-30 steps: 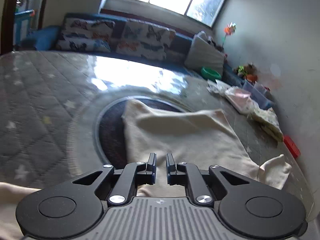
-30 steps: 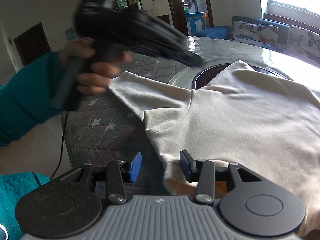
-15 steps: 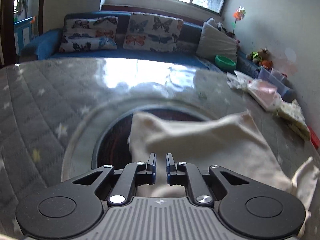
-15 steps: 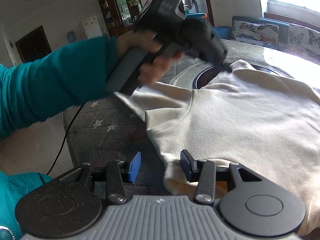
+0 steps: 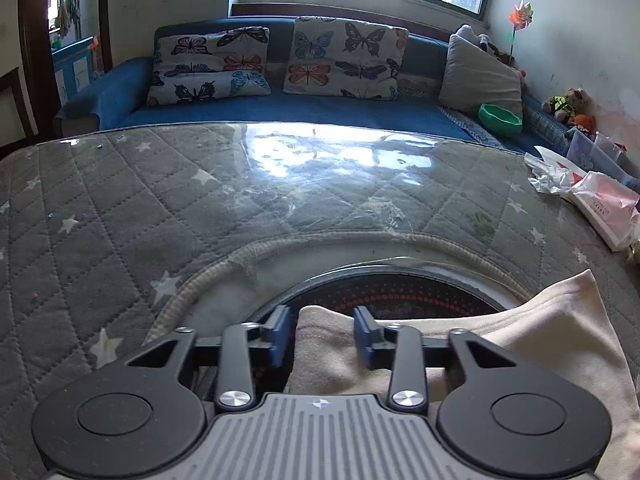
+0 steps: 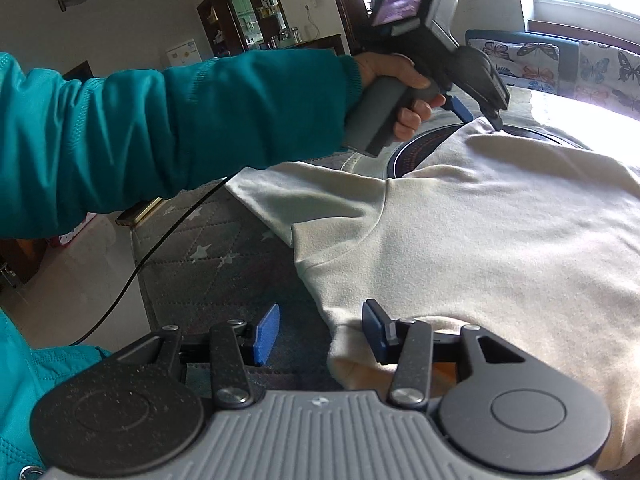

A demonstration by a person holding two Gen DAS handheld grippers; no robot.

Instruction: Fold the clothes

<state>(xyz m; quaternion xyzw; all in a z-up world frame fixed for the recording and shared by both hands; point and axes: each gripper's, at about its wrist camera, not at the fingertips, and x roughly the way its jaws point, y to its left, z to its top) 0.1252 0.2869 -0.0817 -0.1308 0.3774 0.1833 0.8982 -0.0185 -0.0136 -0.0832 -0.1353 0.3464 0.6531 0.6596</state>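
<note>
A cream shirt [image 6: 500, 236] lies spread on the quilted grey table cover [image 5: 120, 216]. In the left wrist view my left gripper [image 5: 322, 334] is open, and a far corner of the shirt [image 5: 332, 344] sits between its blue pads over a dark round plate [image 5: 400, 292]. The right wrist view shows the left gripper [image 6: 476, 110] held by a hand in a teal sleeve at that far corner. My right gripper [image 6: 320, 332] is open at the shirt's near edge; the right pad touches a fold of cloth [image 6: 352, 344], the left pad is over bare cover.
A blue sofa [image 5: 280, 108] with butterfly cushions stands behind the table. Plastic bags and packets [image 5: 592, 200] lie at the table's right edge. A green bowl [image 5: 500, 118] sits on the sofa. A black cable [image 6: 160, 248] hangs off the table's left side.
My left gripper has moved forward to the shirt's far corner and opened from shut. My right gripper has stayed open in place.
</note>
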